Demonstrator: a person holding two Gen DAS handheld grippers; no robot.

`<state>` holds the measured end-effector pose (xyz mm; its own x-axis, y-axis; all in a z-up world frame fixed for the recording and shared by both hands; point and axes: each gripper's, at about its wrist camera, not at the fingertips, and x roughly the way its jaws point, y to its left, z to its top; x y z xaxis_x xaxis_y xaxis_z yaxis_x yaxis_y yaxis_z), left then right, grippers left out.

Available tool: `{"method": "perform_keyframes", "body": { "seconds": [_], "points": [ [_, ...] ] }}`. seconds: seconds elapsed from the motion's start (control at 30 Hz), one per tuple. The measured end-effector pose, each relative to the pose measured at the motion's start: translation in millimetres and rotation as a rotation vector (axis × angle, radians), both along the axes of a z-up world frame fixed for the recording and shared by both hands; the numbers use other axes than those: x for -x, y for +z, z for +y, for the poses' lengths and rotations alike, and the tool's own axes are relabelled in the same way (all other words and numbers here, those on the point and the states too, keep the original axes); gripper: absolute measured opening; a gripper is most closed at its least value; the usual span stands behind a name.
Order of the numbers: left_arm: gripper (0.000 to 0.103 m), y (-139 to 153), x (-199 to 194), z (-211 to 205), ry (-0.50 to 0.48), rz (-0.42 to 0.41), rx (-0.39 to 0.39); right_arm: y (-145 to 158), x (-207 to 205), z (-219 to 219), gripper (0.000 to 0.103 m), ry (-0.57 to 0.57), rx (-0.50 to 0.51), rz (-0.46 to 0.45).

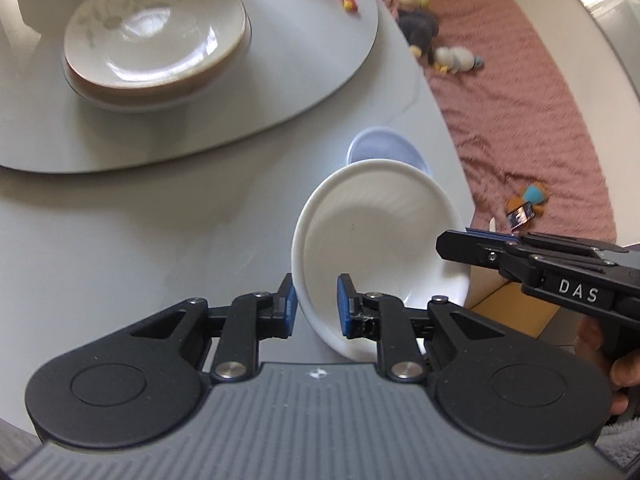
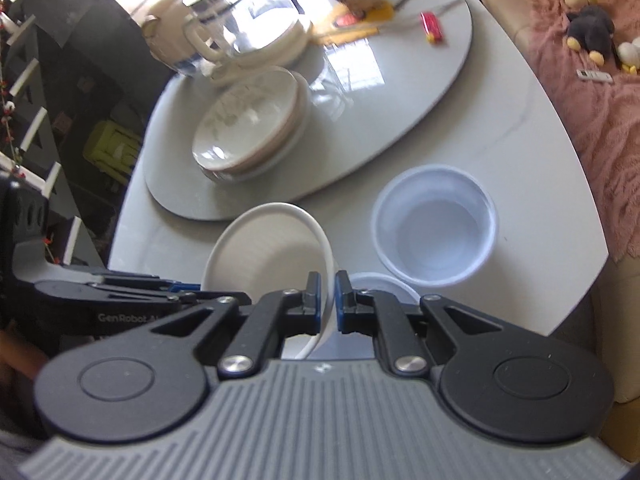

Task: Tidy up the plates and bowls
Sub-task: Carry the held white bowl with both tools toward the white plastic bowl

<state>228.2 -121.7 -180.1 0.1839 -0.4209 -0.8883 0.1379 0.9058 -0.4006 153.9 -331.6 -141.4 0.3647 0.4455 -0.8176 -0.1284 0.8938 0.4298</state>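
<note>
White and glossy, the bowl (image 1: 376, 256) is held tilted above the grey worktop (image 1: 140, 232), its mouth turned sideways and up rather than level, so its axis leans. The left hand-held gripper (image 1: 316, 306) straddles the near rim with its blue pads (image 1: 345, 306) set a little apart, one outside the wall and one inside; whether they press on it cannot be told. The right hand-held gripper (image 2: 328, 300) has its jaws nearly together with the bowl's (image 2: 272, 252) thin rim pinched between them, and in the left view it reaches in from the right at the bowl's far edge (image 1: 476, 244). Just beyond the bowl a pale blue tub (image 2: 436, 228) stands upright and open on the worktop, with a white lid (image 2: 380, 284) just beside it, partly hidden behind the right fingers. Farther off, on a round turntable (image 2: 360, 140), sits a stack of shallow plates (image 2: 248, 124), level, the top one faintly patterned. Behind them stand a glass jug (image 2: 240, 20) and a cream teapot (image 2: 168, 20), with a small red packet (image 2: 432, 26) well apart. Off the worktop's right edge a pink blanket (image 1: 520, 100) carries soft toys (image 1: 420, 24).
</note>
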Motion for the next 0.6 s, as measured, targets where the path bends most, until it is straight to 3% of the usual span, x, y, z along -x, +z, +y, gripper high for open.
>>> {"method": "perform_keyframes", "body": {
  "seconds": [0.13, 0.6],
  "points": [
    [0.023, -15, -3, -12, 0.0, 0.048, -0.002, -19, 2, -11, 0.01, -0.01, 0.005, 0.056],
    [0.023, -46, -14, -41, -0.008, 0.138, -0.036, -48, 6, -22, 0.01, 0.012, 0.088, 0.127]
  ]
}}
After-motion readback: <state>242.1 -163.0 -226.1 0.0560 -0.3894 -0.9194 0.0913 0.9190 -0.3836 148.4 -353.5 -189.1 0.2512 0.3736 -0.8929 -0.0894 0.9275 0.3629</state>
